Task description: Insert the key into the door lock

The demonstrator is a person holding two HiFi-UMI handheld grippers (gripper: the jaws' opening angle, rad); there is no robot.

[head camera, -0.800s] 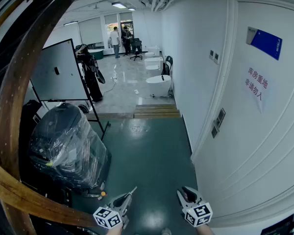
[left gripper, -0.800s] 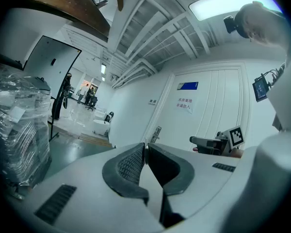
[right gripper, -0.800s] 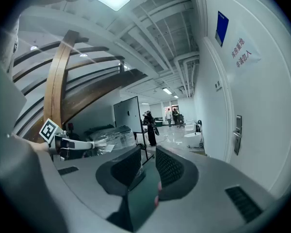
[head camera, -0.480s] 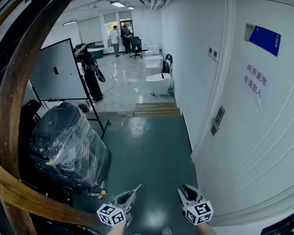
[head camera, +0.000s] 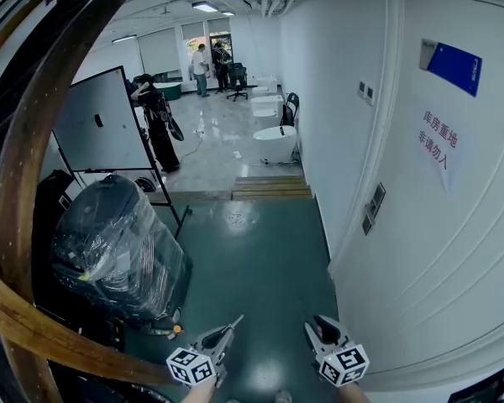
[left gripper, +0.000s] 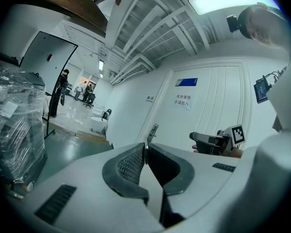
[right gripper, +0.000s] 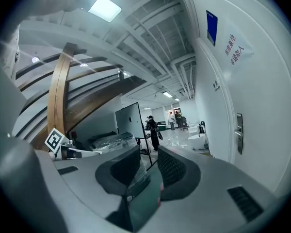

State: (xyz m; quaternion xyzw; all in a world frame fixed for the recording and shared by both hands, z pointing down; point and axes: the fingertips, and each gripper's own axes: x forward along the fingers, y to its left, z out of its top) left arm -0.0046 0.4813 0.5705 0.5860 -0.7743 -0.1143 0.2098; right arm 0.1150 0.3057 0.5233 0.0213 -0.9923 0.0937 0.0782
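Note:
The white door fills the right of the head view, its metal lock plate on the near edge. That lock plate shows ahead of my left gripper and also at right in the right gripper view. My left gripper is low at centre, well short of the door. It is shut on a thin silver blade seen edge-on, the key. My right gripper is beside it and nearer the door. This gripper is open with nothing between its fingers.
A dark bulky thing wrapped in plastic film stands at left, beside a whiteboard on a stand. A curved wooden beam runs down the left edge. A wooden step, white tubs and people lie farther down the green floor.
The left gripper has crept a little forward and to the right. The right gripper and the door keep about the same places.

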